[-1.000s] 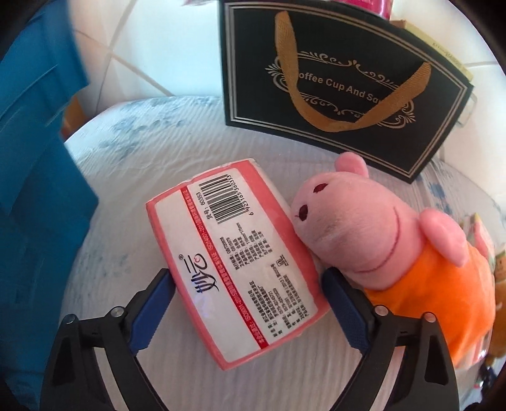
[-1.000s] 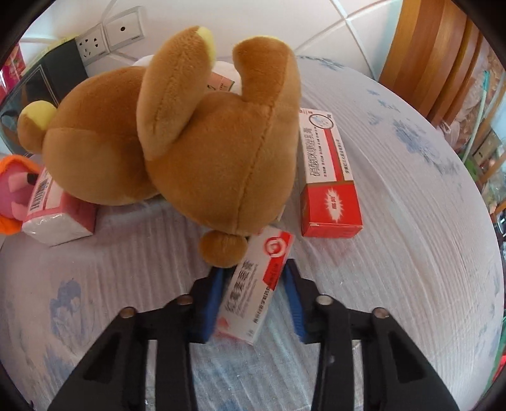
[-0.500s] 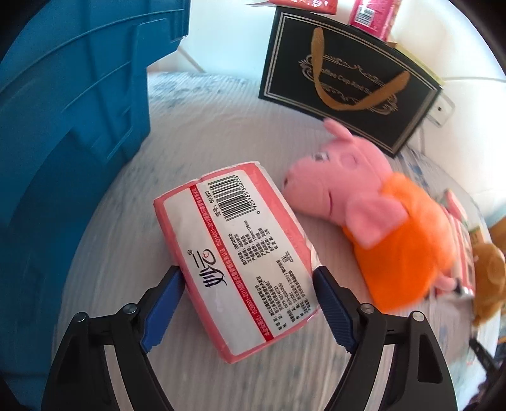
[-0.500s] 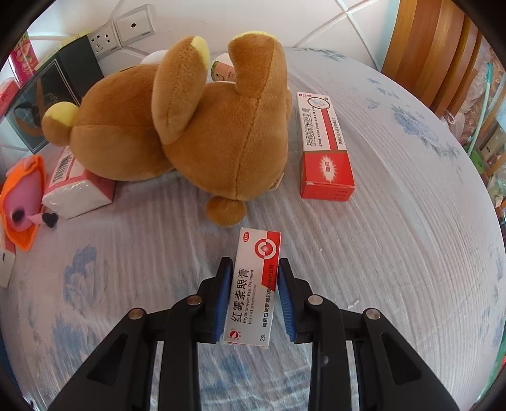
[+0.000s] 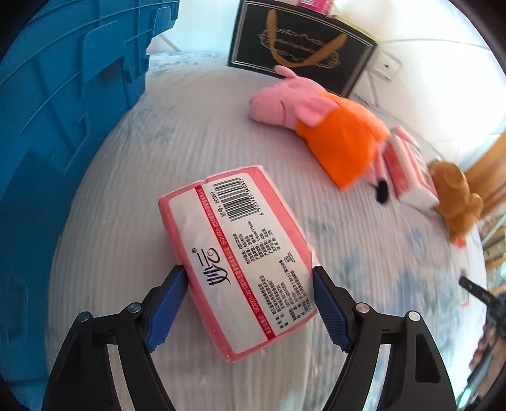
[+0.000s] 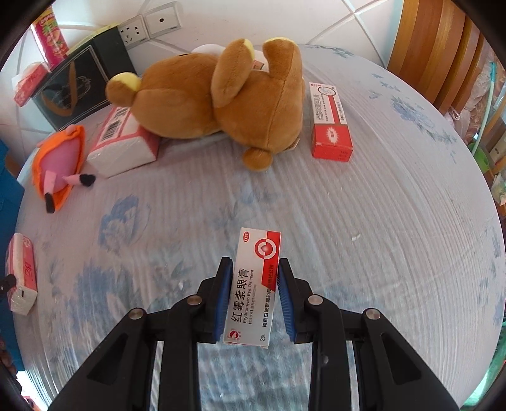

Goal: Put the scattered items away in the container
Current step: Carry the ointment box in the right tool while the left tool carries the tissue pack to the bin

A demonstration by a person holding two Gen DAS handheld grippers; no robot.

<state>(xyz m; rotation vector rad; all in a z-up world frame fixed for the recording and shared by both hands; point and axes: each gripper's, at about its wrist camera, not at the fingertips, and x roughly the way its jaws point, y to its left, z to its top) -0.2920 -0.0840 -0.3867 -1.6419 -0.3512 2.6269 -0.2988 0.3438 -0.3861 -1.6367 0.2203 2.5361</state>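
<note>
My left gripper (image 5: 249,297) is shut on a pink tissue pack (image 5: 237,253) and holds it above the table beside the blue container (image 5: 63,110) at the left. My right gripper (image 6: 254,291) is shut on a white and red ointment box (image 6: 254,284), lifted off the table. A pink pig plush in orange (image 5: 322,126) lies behind the pack, and also shows in the right wrist view (image 6: 60,164). A brown bear plush (image 6: 221,101), a second tissue pack (image 6: 123,142) and a red medicine box (image 6: 330,123) lie further back.
A black gift bag (image 5: 300,53) stands at the back by the wall, with wall sockets (image 6: 148,27) near it. A wooden chair (image 6: 442,53) stands at the far right. The held tissue pack shows at the left edge of the right wrist view (image 6: 20,272).
Both grippers have pulled back and up with their loads. The left one has swung left so the blue container fills more of its view. The toys look farther away.
</note>
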